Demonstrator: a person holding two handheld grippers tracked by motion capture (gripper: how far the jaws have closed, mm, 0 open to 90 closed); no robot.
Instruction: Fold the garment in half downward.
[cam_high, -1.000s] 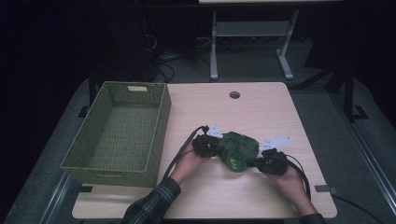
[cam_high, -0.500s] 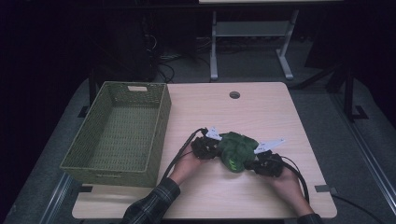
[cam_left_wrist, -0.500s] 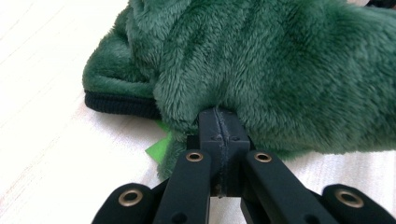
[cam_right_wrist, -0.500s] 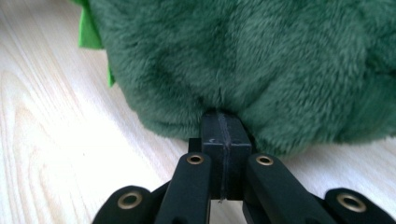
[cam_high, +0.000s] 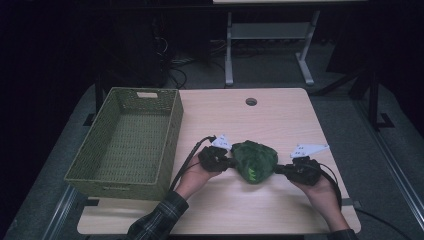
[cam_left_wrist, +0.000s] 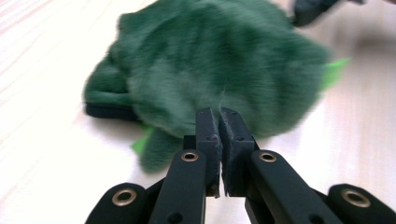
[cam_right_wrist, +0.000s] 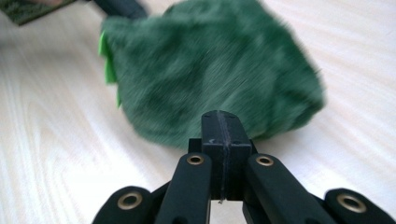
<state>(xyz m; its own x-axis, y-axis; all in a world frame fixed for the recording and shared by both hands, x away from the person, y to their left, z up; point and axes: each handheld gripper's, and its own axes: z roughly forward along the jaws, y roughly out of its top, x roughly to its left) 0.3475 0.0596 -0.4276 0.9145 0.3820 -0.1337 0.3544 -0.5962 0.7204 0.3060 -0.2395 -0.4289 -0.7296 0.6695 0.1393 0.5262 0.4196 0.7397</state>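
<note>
While both sets of fingers (cam_left_wrist: 218, 122) pinch its fur, the green plush toy (cam_high: 255, 160) hangs between them.

Your bench (cam_high: 280, 115) fills the middle of the high view, with its round hole (cam_high: 251, 101) near the far edge, upper centre of the frame. The basket (cam_high: 129, 145) sits on the bench's left part, at left centre of the frame, its long side running away from you. The plush toy (cam_high: 254, 160) lies on the bench at lower centre, to the right of the basket and apart from it. Your left tongs (cam_high: 229, 162) are at the toy's left side, between basket and toy; your right tongs (cam_high: 279, 170) are at its right side. Behind the bench, at the top of the frame, a frame stand (cam_high: 265, 45) rests on the floor.
</note>
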